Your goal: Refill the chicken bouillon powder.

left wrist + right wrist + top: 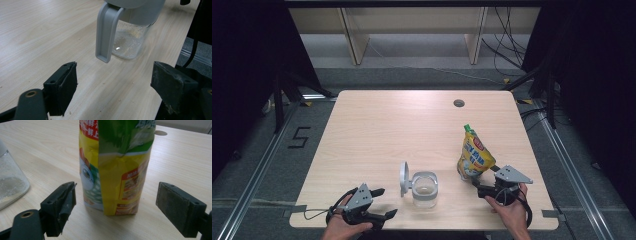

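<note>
Right, down at the near edge of the table point(377, 125) the left gripper point(382, 202) sits low with its jaws spread wide, nothing between them. Just ahead of it stands the clear jar point(425, 190), upright, its grey hinged lid point(403, 178) flipped open to the left side. From the left gripper view the lid's grey latch point(106, 32) hangs down in front of the glass, and a thin layer of pale powdery grains lies at the bottom of the jar point(130, 40); a few crumbs dot the wood around it. Over on the right, the right gripper point(476, 184) has its jaws wide too, flanking but not touching the yellow and green pouch point(117, 167). That pouch point(474, 152) stands upright just beyond the jaws, near the jar's right, top sealed. Farther back, a small round hole point(459, 103) in the tabletop.
</note>
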Motion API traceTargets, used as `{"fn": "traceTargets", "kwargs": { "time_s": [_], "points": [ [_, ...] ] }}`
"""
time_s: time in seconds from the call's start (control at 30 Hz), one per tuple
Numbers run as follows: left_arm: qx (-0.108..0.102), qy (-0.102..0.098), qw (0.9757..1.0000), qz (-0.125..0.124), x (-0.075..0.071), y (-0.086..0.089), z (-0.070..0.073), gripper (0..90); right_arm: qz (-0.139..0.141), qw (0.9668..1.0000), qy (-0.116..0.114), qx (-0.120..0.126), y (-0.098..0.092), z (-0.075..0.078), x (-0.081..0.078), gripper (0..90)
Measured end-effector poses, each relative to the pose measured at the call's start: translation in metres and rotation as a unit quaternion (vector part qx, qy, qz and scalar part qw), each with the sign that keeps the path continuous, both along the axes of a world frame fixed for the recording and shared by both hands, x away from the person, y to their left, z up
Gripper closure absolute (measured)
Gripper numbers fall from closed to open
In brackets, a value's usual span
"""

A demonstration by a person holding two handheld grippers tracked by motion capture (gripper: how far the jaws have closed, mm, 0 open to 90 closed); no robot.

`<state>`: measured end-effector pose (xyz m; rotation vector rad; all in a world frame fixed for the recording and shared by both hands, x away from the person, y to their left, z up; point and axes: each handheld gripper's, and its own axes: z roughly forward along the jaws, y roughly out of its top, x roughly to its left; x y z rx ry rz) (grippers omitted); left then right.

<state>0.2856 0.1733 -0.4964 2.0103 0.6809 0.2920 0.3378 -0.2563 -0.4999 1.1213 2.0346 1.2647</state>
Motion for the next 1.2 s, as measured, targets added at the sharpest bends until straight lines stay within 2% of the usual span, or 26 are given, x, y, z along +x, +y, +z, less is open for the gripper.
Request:
{"fn": "traceTargets", "kwargs": {
  "time_s": [0.07,0.1,0.13,0.17,0.27,0.3,0.33,0.37,0.4,0.47,0.53,0.57,0.6,0.63,0.67,0.7,0.73,0.77,0.83,0.87,0.9,0.93,1.07,1.17,1.2],
  "points": [
    [-0.002,0.000,1.0000,-0.002,0.000,0.000,0.000,20.5,-0.004,0.9999,0.011,0.010,0.002,-0.002,-0.001,16.8],
    [-0.001,-0.001,1.0000,0.001,0.000,0.000,0.000,20.5,-0.004,0.9999,0.010,0.006,0.002,-0.002,-0.001,16.3],
    [-0.002,0.002,1.0000,0.000,0.000,0.000,0.000,20.5,0.002,1.0000,-0.007,-0.001,0.000,-0.003,0.002,16.3],
    [-0.004,0.006,1.0000,0.005,-0.001,0.000,0.000,20.5,0.007,0.9999,-0.012,0.002,0.001,-0.004,0.004,16.3],
    [-0.005,0.005,1.0000,0.005,-0.001,0.000,0.000,20.5,0.001,0.9999,-0.008,0.013,0.003,-0.006,0.005,15.9],
    [-0.004,0.003,1.0000,0.005,-0.001,0.000,0.000,20.5,-0.008,0.9996,0.005,0.027,0.005,-0.006,0.003,15.9],
    [-0.001,-0.001,1.0000,-0.002,0.000,0.000,0.000,20.5,-0.006,0.9997,-0.003,0.025,0.005,-0.006,0.004,15.9],
    [-0.001,0.000,1.0000,-0.001,0.000,0.000,0.000,20.5,0.006,0.9996,-0.022,0.015,0.003,-0.007,0.008,15.9],
    [-0.005,0.001,1.0000,-0.001,0.000,0.000,-0.001,20.5,-0.009,0.9996,-0.009,0.024,0.005,-0.007,0.005,15.9],
    [-0.005,0.001,1.0000,0.000,0.000,0.000,-0.001,20.5,-0.002,0.9995,-0.026,0.020,0.004,-0.008,0.010,15.8],
    [-0.003,0.000,1.0000,0.000,0.000,0.000,-0.001,20.5,-0.009,0.9994,-0.014,0.029,0.006,-0.010,0.010,15.7],
    [0.003,0.001,1.0000,-0.003,0.001,0.000,0.000,20.5,0.001,0.9994,-0.026,0.022,0.005,-0.011,0.013,15.7],
    [0.003,0.001,1.0000,-0.003,0.001,0.000,0.000,20.5,0.003,0.9994,-0.028,0.022,0.006,-0.012,0.014,15.7],
    [0.003,0.001,1.0000,-0.002,0.001,0.001,0.000,20.5,-0.007,0.9993,-0.019,0.032,0.007,-0.012,0.012,15.7],
    [-0.004,0.008,0.9999,0.009,-0.001,0.000,-0.001,20.5,-0.012,0.9993,-0.017,0.033,0.008,-0.012,0.012,15.5],
    [-0.002,0.007,1.0000,0.007,0.000,0.001,-0.001,20.5,-0.013,0.9992,-0.015,0.035,0.009,-0.012,0.012,15.6],
    [-0.004,0.010,0.9999,0.010,0.000,0.000,-0.001,20.5,-0.004,0.9992,-0.033,0.024,0.007,-0.013,0.016,15.6],
    [0.008,0.006,0.9999,0.007,0.001,0.002,-0.001,20.5,-0.004,0.9992,-0.029,0.028,0.008,-0.013,0.016,15.7],
    [-0.003,0.010,0.9999,0.007,0.000,0.000,-0.001,20.5,-0.013,0.9990,-0.023,0.037,0.010,-0.015,0.015,15.9],
    [-0.006,0.014,0.9999,0.005,0.000,0.000,-0.001,20.5,-0.014,0.9991,-0.029,0.029,0.010,-0.015,0.016,15.7],
    [-0.005,0.013,0.9999,0.004,0.000,0.000,-0.001,20.5,-0.007,0.9990,-0.041,0.018,0.009,-0.015,0.019,15.7],
    [0.003,0.002,1.0000,-0.004,0.001,0.000,-0.001,20.5,-0.010,0.9989,-0.039,0.026,0.011,-0.015,0.018,15.8],
    [0.005,0.001,1.0000,-0.002,0.001,0.001,-0.001,20.5,-0.008,0.9983,-0.049,0.031,0.013,-0.016,0.021,15.8],
    [0.005,0.003,1.0000,-0.003,0.002,0.001,-0.001,20.5,-0.007,0.9982,-0.051,0.031,0.013,-0.015,0.023,15.9],
    [0.006,0.000,1.0000,0.001,0.001,0.001,-0.001,20.5,-0.013,0.9986,-0.041,0.032,0.013,-0.014,0.021,15.9]
  ]
}}
